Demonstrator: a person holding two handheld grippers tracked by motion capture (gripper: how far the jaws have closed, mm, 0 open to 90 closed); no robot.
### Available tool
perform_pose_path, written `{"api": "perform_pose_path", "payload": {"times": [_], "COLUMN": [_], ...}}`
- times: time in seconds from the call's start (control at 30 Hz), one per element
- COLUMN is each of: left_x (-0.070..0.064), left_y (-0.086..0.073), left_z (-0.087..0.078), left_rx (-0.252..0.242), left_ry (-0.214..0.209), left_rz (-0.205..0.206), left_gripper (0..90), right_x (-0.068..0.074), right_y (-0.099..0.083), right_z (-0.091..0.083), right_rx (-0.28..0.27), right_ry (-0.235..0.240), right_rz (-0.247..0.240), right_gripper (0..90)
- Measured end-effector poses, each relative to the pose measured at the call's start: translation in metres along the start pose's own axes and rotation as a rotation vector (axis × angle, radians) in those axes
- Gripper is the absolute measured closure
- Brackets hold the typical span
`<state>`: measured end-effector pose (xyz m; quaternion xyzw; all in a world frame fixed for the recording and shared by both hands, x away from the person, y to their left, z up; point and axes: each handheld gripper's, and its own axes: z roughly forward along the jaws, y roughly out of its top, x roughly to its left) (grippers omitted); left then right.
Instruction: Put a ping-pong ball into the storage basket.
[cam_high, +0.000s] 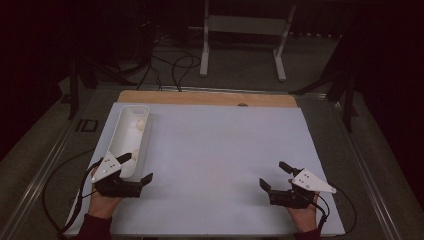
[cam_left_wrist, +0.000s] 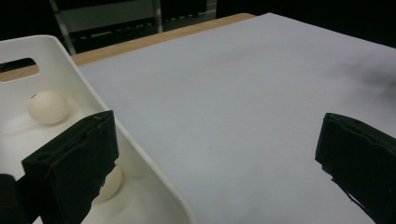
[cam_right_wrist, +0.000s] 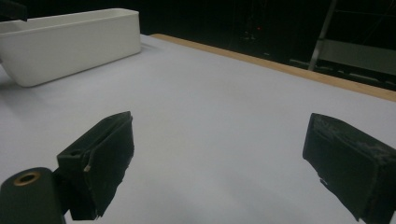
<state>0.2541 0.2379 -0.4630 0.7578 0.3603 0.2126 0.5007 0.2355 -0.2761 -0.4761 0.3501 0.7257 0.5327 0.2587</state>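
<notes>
white sheet (cam_high: 215, 165) covers the table; dim room beyond. left gripper (cam_high: 134, 174) straddles the near end of the white tray (cam_high: 120, 127), jaws spread wide, one inside the wall. to lift a ball (cam_left_wrist: 47, 107), probably lower both jaws inside first. right gripper (cam_high: 280, 176), jaws spread, holds nothing, well apart.
</notes>
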Motion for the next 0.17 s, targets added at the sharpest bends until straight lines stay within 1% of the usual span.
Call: {"api": "perform_pose_path", "payload": {"times": [0.17], "left_x": [0.0008], "left_y": [-0.0015], "left_z": [-0.0003], "left_rx": [-0.003], "left_ry": [0.005], "left_rz": [-0.002], "left_gripper": [0.0], "right_x": [0.0005], "right_y": [0.0003], "right_z": [-0.0020], "right_rx": [-0.003], "right_ry": [0.002], "right_rz": [0.000], "right_gripper": [8.6]}}
